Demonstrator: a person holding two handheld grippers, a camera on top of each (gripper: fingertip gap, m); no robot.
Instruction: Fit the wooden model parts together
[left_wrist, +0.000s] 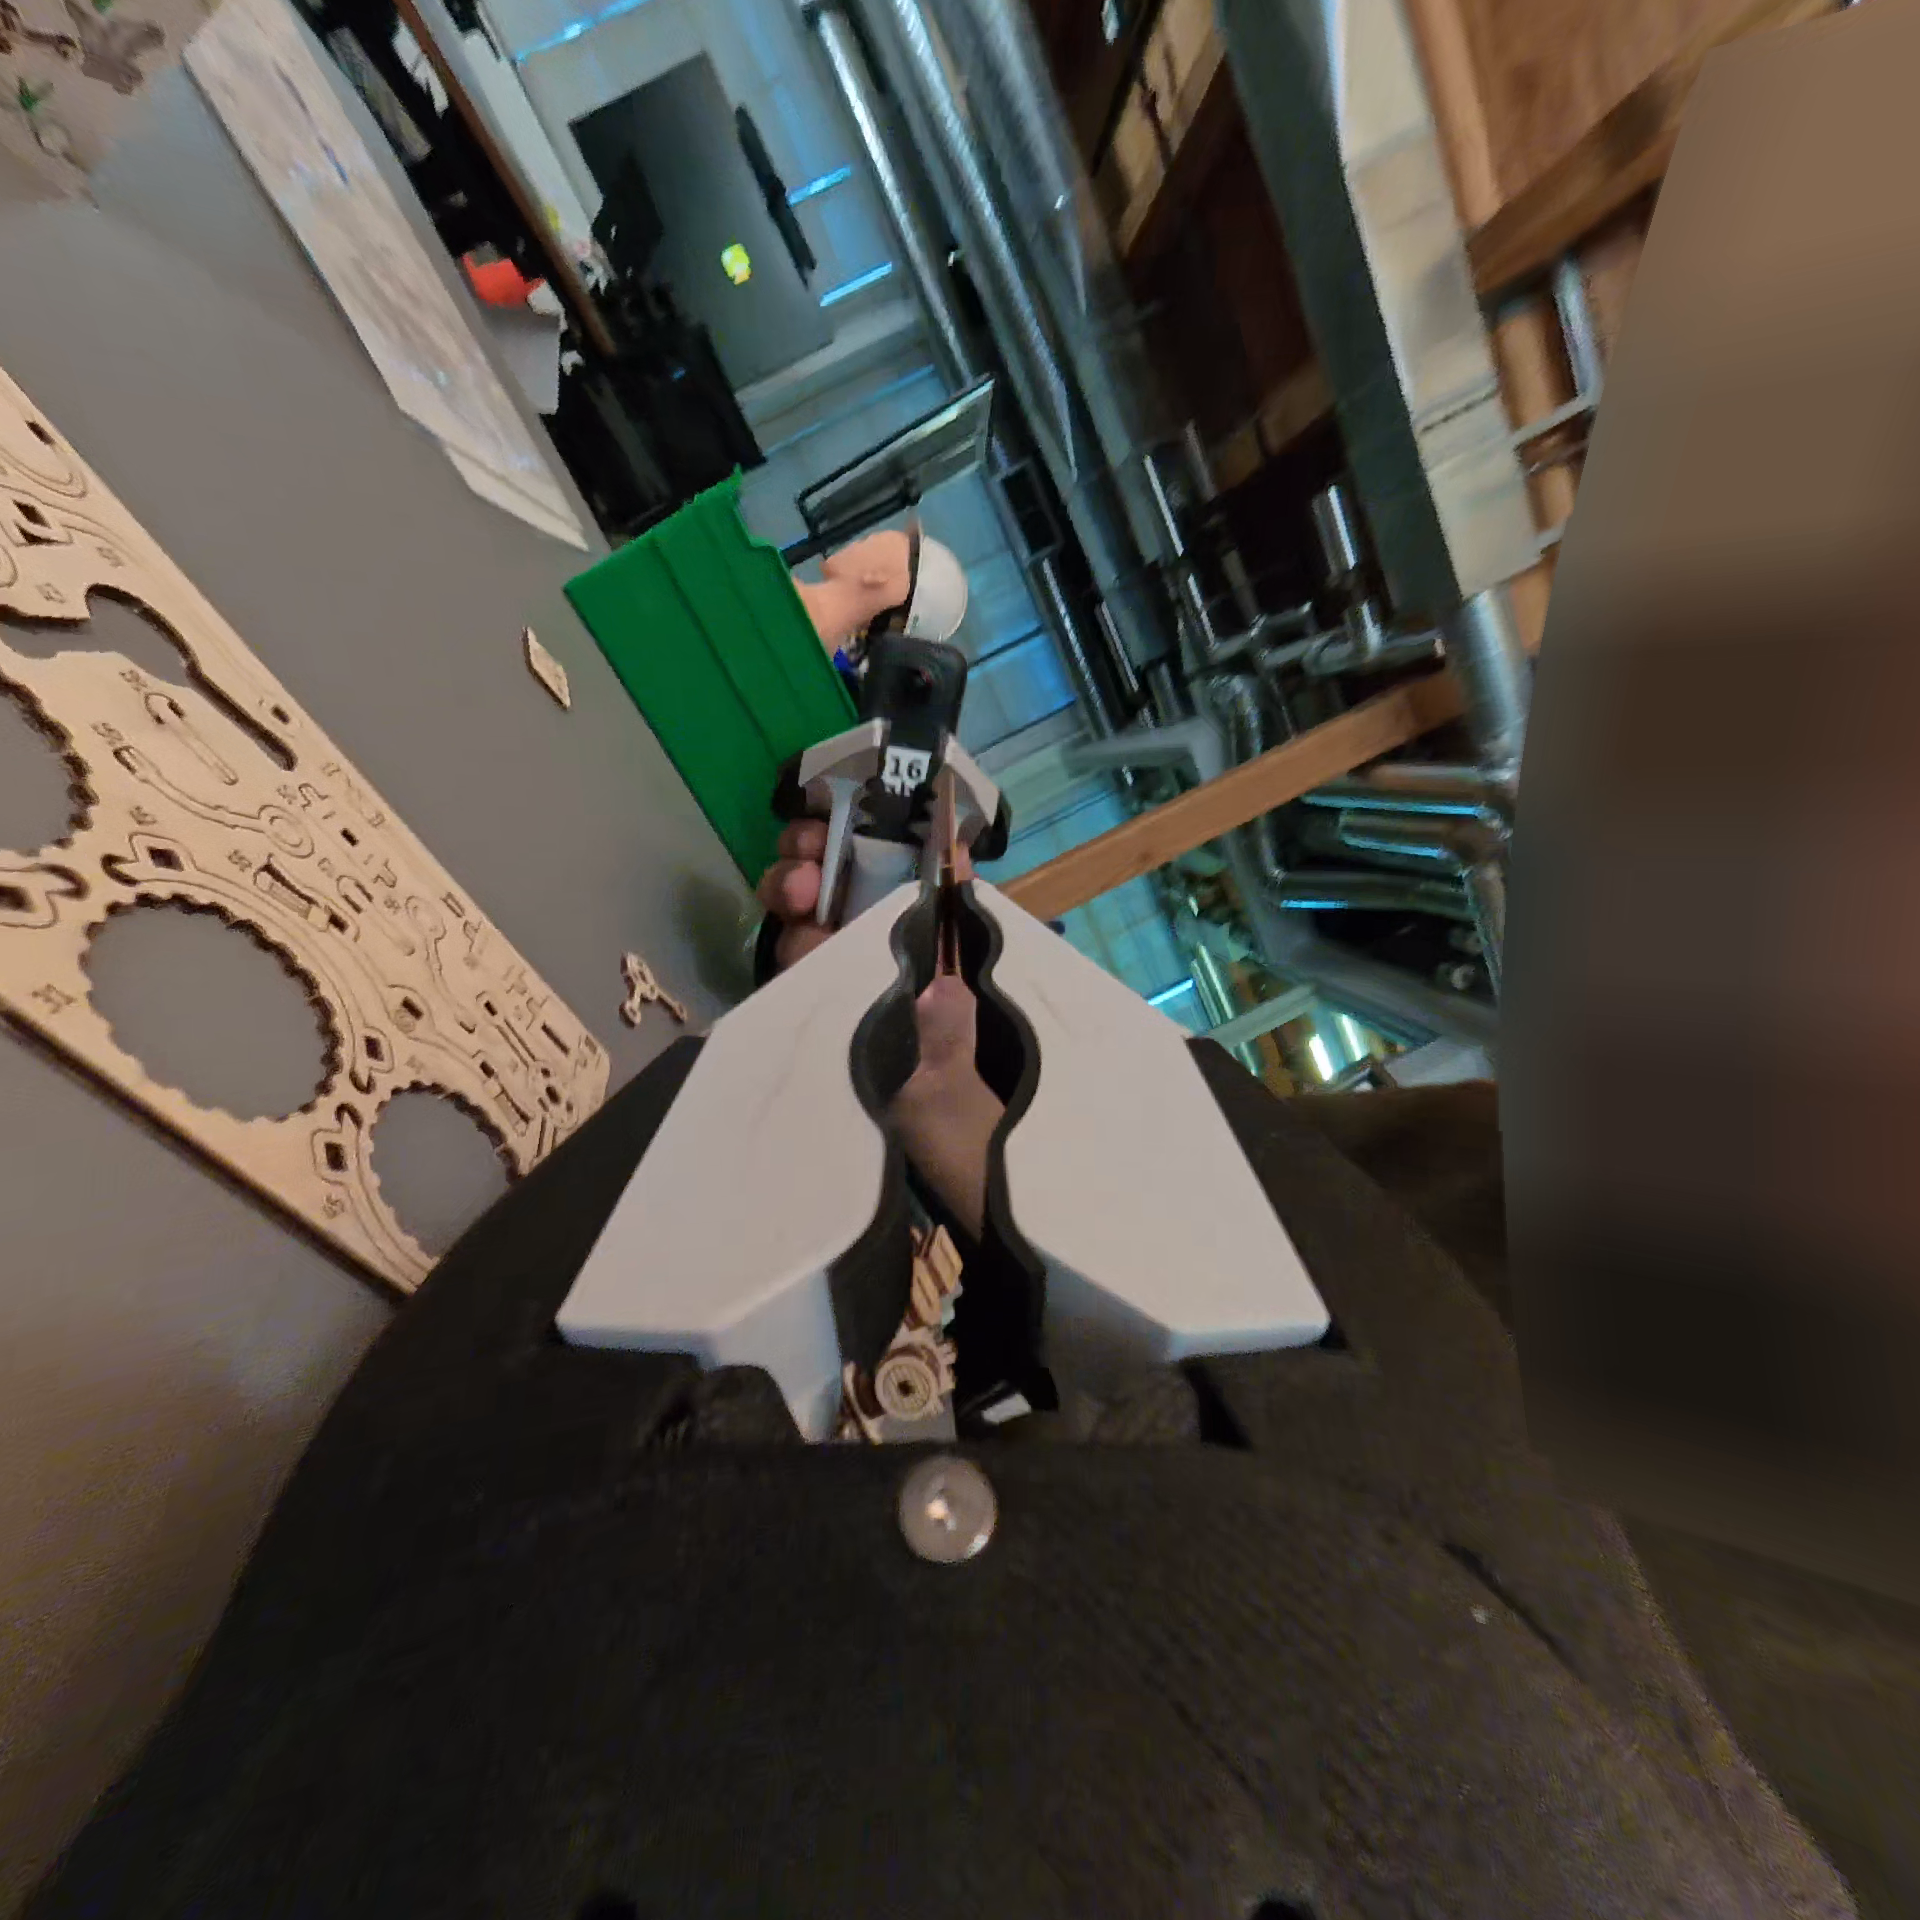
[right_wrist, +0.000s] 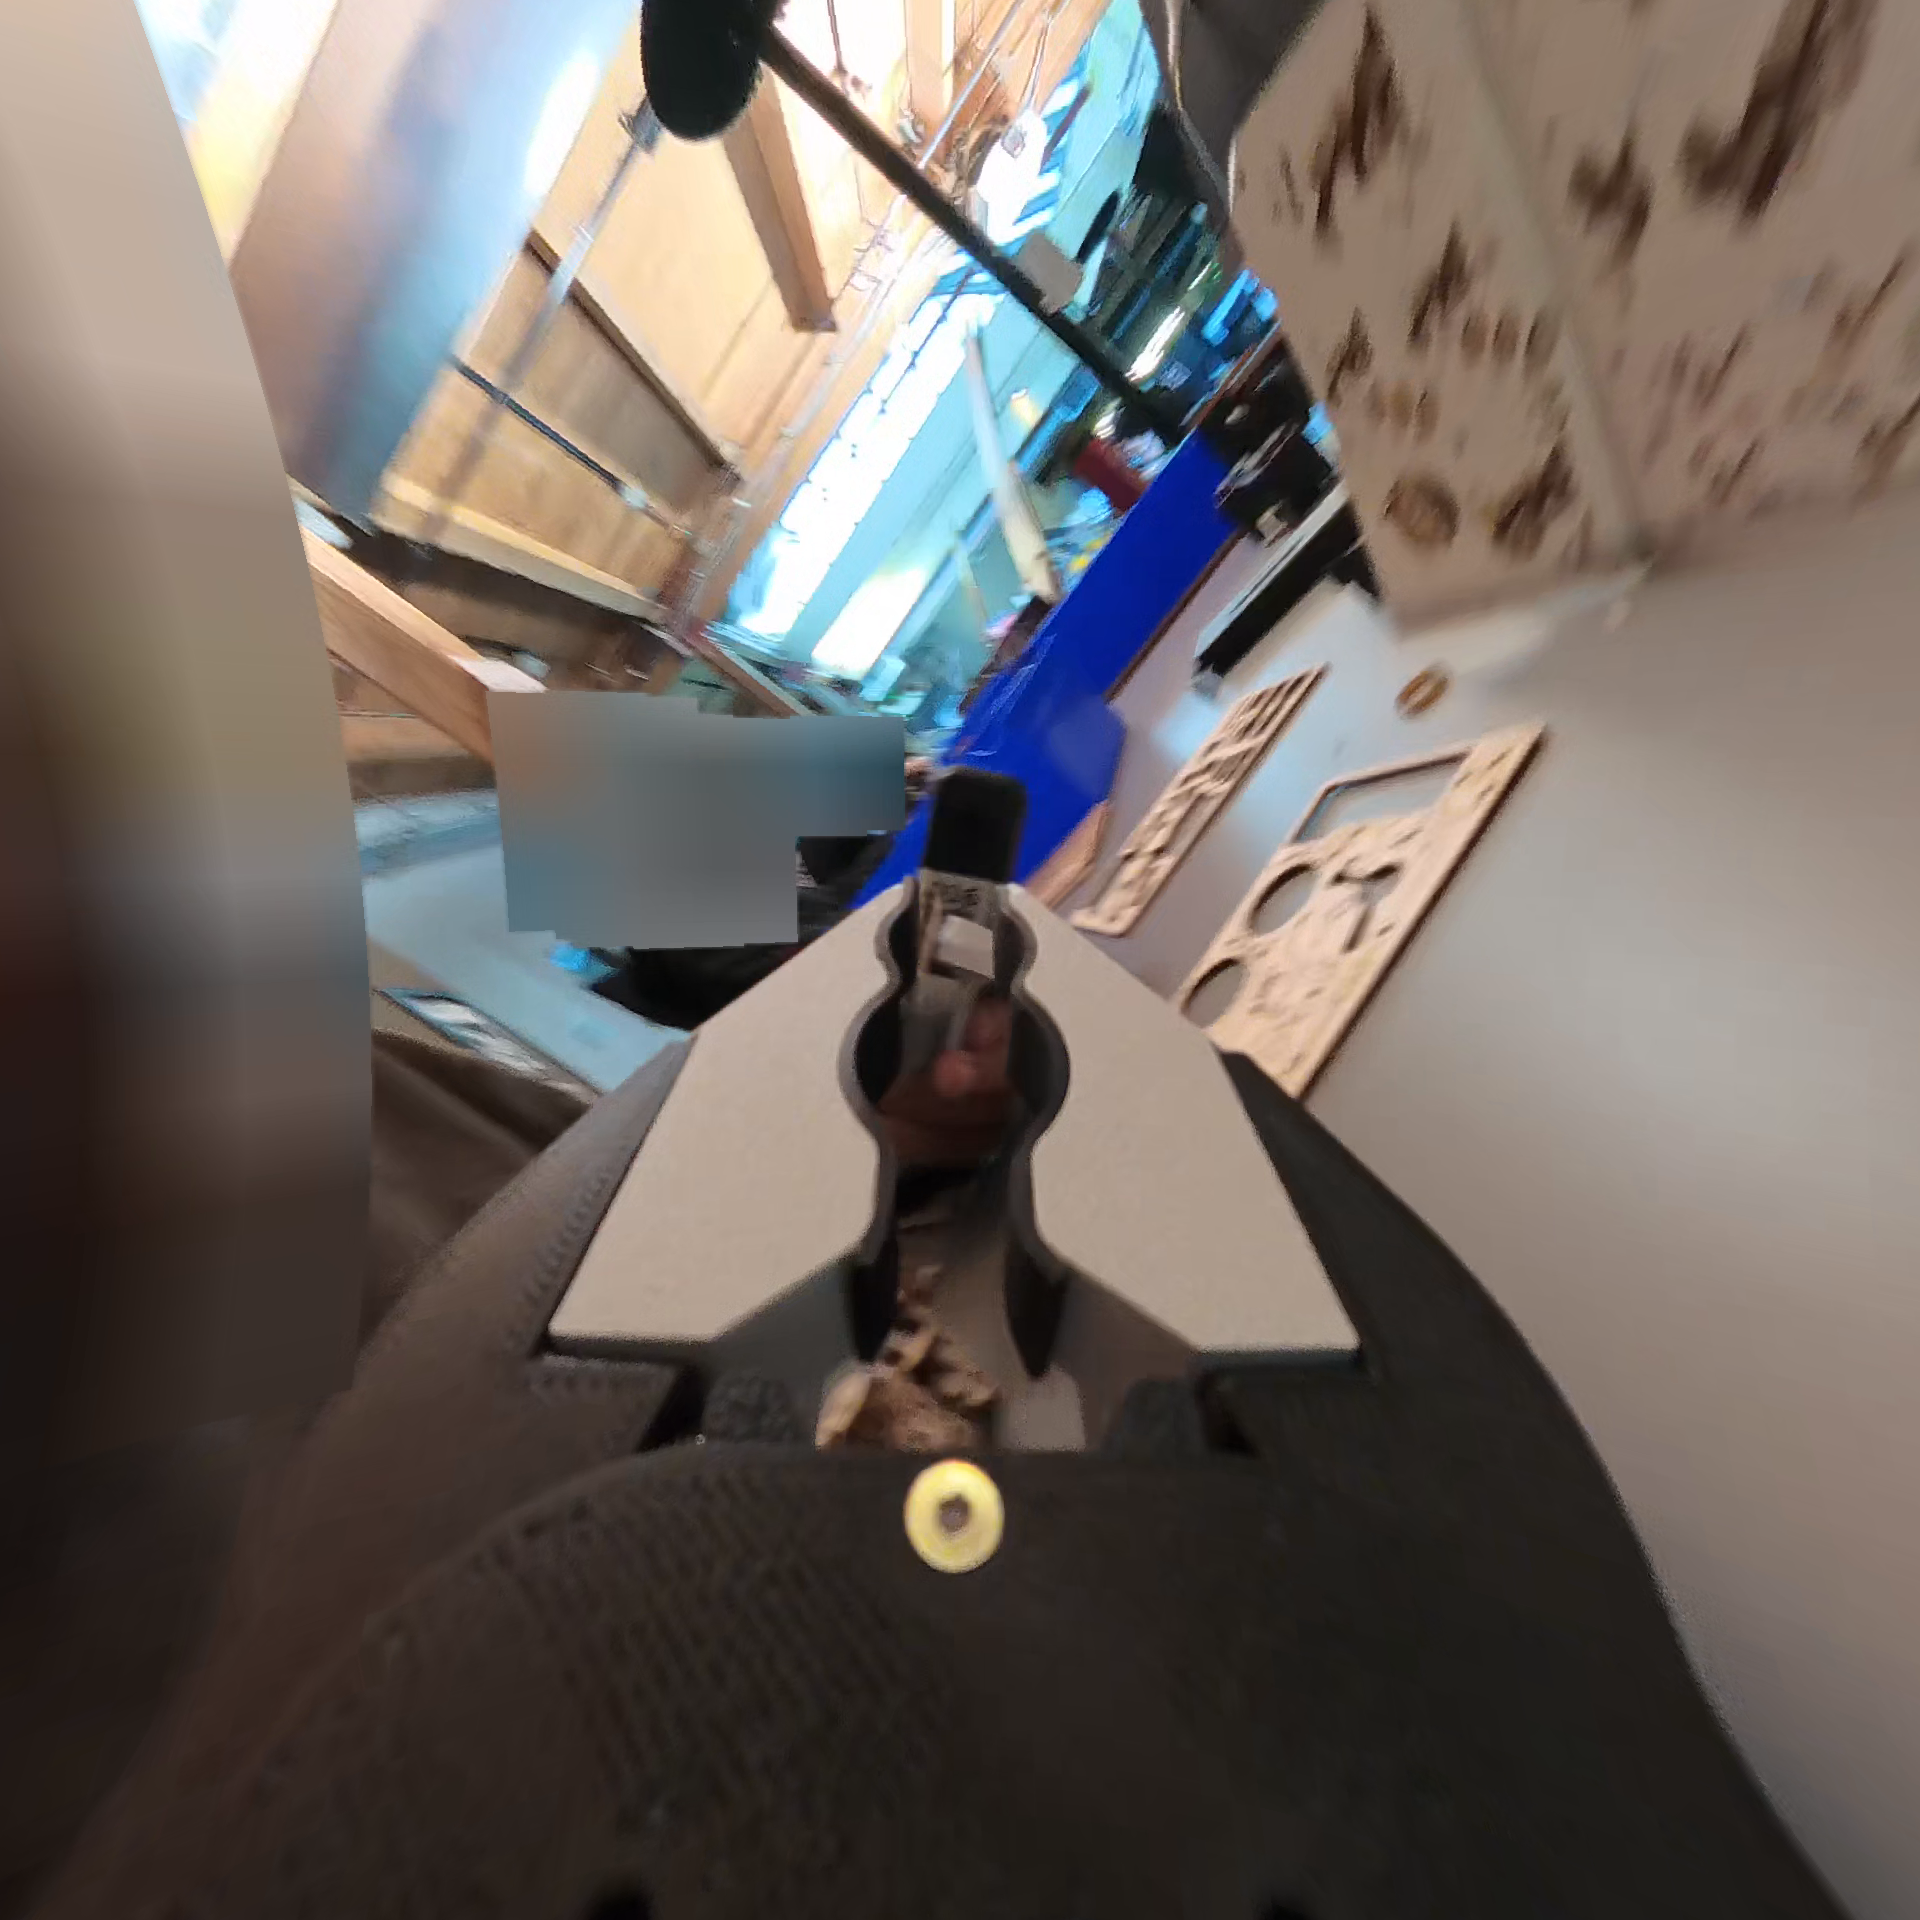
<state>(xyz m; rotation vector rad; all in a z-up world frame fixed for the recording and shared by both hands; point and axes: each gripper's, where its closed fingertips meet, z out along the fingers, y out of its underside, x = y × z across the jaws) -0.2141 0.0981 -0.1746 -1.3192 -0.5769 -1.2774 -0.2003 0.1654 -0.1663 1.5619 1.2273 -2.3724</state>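
My left gripper (left_wrist: 943, 899) is tilted on its side above the grey table (left_wrist: 436, 644), its white fingers (left_wrist: 790, 1122) shut on a wooden model part (left_wrist: 914, 1340). The part shows edge-on as a thin brown strip at the tips, with gear-like pieces deep in the jaws. My right gripper (left_wrist: 894, 800) faces it from close by, held by a hand (left_wrist: 795, 894). In the right wrist view my right gripper (right_wrist: 961, 899) holds pale wooden pieces (right_wrist: 914, 1371) deep between its grey fingers (right_wrist: 727, 1174). The left gripper (right_wrist: 971, 842) sits just past its tips.
A punched-out wooden parts sheet (left_wrist: 208, 883) lies on the table, with small loose pieces (left_wrist: 649, 987) and a paper sheet (left_wrist: 384, 270) nearby. A green bin (left_wrist: 707, 665) stands behind. The right wrist view shows more wooden sheets (right_wrist: 1340, 914) and a blue bin (right_wrist: 1070, 707).
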